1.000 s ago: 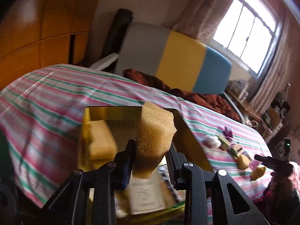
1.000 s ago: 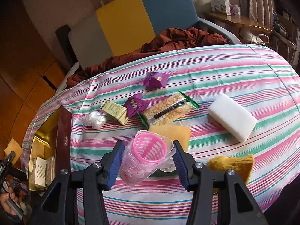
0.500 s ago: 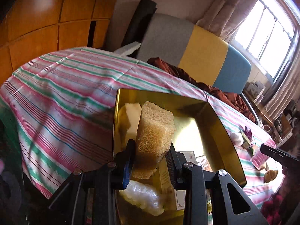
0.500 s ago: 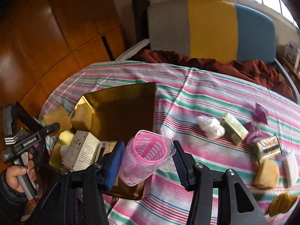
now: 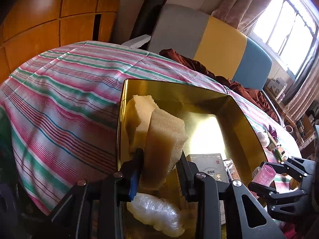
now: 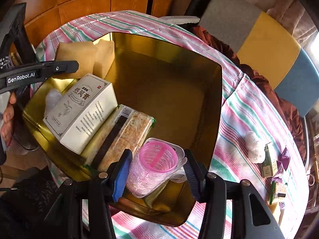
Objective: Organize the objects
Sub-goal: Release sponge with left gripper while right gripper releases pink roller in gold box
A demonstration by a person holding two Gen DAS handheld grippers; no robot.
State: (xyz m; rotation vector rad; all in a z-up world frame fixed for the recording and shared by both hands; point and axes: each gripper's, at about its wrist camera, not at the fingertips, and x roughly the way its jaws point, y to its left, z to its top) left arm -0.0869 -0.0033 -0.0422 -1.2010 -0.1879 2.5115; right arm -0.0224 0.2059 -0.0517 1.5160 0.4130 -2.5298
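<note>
A: Gold rectangular box (image 6: 215, 103) fills centre frame; our right gripper (image 6: 157, 171) clamps the pink ribbed plastic cup (image 6: 155, 165) above its lower-right corner.

B: Left gripper (image 5: 159, 165) pinches the tan foam sponge (image 5: 165, 137) upright, over the left wall.

Occluded and cropped regions, both wrist views.
The tan sponge block (image 5: 165, 139) hides much of the paler sponge (image 5: 139, 115) behind it; the white printed carton (image 6: 79, 107) covers part of the snack packet (image 6: 127, 135) at 4 o'clock of it; small wrapped items (image 6: 279, 191) at the 3 o'clock edge are too small to identify; the clear plastic bag (image 5: 157, 213) is partly hidden by the gripper frame.
</note>
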